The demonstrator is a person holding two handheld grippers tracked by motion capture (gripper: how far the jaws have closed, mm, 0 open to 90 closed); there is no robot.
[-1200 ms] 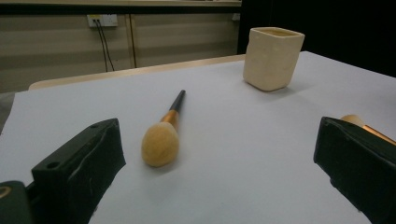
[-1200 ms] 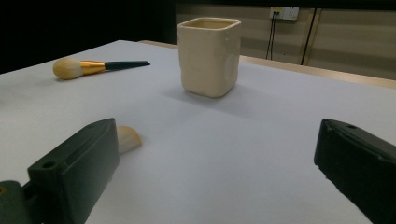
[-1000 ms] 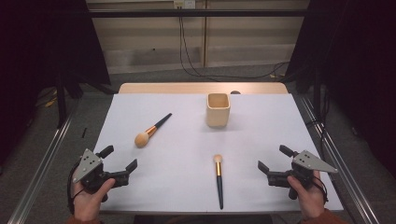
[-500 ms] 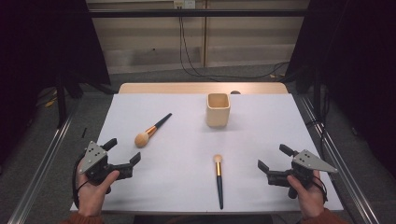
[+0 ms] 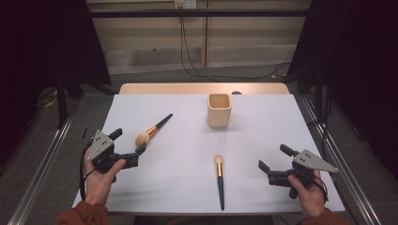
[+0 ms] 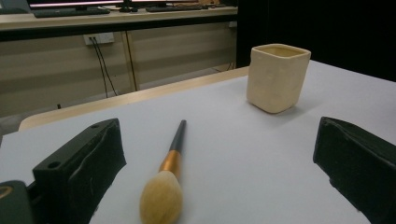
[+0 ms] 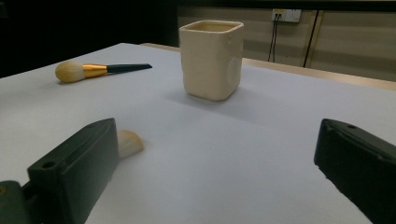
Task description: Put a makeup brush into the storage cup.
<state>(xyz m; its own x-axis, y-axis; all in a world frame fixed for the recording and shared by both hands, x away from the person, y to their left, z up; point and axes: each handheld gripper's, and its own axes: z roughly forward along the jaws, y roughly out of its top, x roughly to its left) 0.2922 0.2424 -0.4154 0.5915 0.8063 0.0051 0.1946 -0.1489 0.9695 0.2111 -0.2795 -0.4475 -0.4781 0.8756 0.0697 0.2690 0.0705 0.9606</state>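
Observation:
A large makeup brush [image 5: 152, 130] with a tan head, gold ferrule and black handle lies at the left of the white table cover [image 5: 263, 126]. My left gripper [image 5: 128, 141] is open, and the brush head [image 6: 161, 200] lies between its jaws, just ahead of them. A smaller brush [image 5: 219, 180] lies near the front centre. My right gripper [image 5: 273, 157] is open and holds nothing, to the right of the smaller brush, whose head [image 7: 128, 142] peeks past its left jaw. A cream square cup [image 5: 219, 110] stands upright farther back.
The wooden table edge [image 5: 202, 88] shows beyond the white cover. Metal rails [image 5: 42, 178] run along both sides of the table. Cables [image 5: 187, 56] hang from a wall socket behind. The cup [image 6: 278, 77] stands beyond the large brush and to its right.
My left gripper has moved forward and to the right, so its open jaws now flank the large brush's head. The right gripper has stayed put.

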